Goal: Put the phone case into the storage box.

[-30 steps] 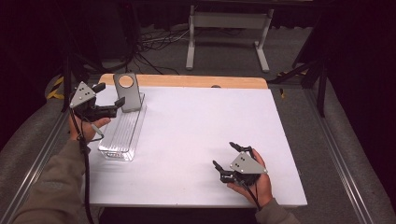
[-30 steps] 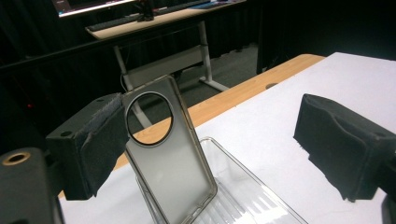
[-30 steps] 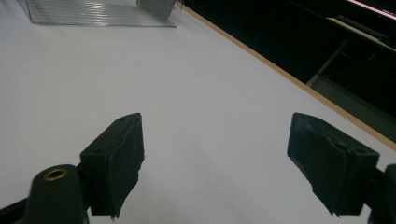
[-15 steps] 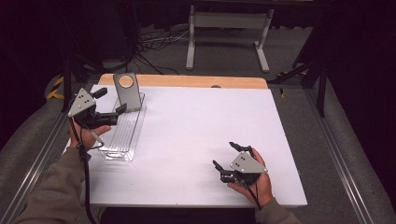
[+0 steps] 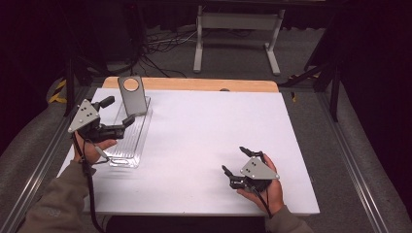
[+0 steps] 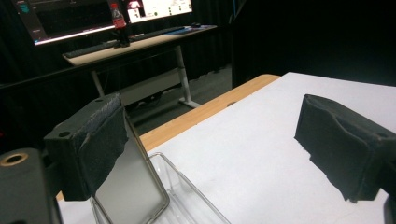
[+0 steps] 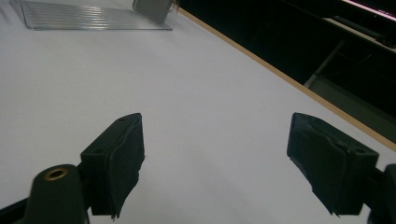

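Observation:
A clear ribbed plastic tray (image 5: pixel 127 141) lies at the left of the white table (image 5: pixel 209 131). A grey metal plate with a round hole (image 5: pixel 132 94) stands upright at the tray's far end. My left gripper (image 5: pixel 118 110) hovers over the tray just short of the plate, open and holding nothing. In the left gripper view the plate (image 6: pixel 133 186) and tray (image 6: pixel 187 200) sit low beside the left jaw, with the left gripper (image 6: pixel 215 144) wide open. My right gripper (image 5: pixel 235 160) rests open near the front right of the table. In the right gripper view the right gripper (image 7: pixel 229 163) frames bare table, the tray (image 7: pixel 93 16) far off.
A wooden strip (image 5: pixel 204 84) runs along the table's far edge. Metal rails (image 5: pixel 357 170) flank the table on both sides. A white stand (image 5: pixel 235 29) and cables lie on the floor beyond. A desk with screens (image 6: pixel 116 42) stands behind.
My left gripper has drawn back along the tray toward the person, away from the upright plate. The plate, tray and right gripper have stayed put.

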`<action>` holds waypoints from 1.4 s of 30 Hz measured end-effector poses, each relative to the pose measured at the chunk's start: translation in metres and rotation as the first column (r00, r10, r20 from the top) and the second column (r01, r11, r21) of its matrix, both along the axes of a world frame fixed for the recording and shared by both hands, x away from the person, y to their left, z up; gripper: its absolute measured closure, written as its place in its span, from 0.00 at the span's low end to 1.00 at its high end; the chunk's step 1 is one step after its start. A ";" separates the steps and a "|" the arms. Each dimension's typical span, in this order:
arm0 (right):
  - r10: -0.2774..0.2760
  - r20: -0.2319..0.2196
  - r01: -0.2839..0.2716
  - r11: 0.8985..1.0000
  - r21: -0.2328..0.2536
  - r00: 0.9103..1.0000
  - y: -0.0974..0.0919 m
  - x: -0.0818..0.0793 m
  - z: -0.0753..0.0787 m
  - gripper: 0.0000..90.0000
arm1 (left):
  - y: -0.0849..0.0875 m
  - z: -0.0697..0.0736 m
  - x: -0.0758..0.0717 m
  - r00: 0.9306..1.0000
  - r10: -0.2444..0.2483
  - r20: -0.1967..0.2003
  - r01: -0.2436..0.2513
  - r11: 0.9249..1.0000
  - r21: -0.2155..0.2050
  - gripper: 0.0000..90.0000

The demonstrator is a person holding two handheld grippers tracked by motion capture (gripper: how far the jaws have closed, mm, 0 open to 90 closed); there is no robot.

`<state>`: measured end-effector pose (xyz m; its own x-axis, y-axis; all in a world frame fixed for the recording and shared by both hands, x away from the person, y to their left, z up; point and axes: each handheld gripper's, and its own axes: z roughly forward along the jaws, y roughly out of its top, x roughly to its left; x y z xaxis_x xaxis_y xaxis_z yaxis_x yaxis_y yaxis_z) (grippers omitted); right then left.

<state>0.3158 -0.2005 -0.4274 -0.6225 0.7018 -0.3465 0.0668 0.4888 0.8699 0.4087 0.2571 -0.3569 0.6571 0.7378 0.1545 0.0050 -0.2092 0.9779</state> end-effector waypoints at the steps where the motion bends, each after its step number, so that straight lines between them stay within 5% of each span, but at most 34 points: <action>1: 0.001 0.001 -0.001 1.000 0.000 1.000 0.000 0.000 0.000 0.22 | -0.001 0.000 -0.002 1.000 -0.001 0.000 0.001 1.000 0.000 0.11; 42: 0.016 0.016 -0.015 1.000 -0.006 1.000 0.003 -0.006 0.004 0.22 | -0.012 0.001 -0.058 0.994 -0.097 0.050 0.096 0.995 0.018 0.09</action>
<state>0.3102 -0.1974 -0.4236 -0.6275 0.6901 -0.3606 0.0450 0.4945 0.8680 0.3507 0.2449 -0.3564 0.7162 0.6686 0.2002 -0.0654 -0.2213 0.9730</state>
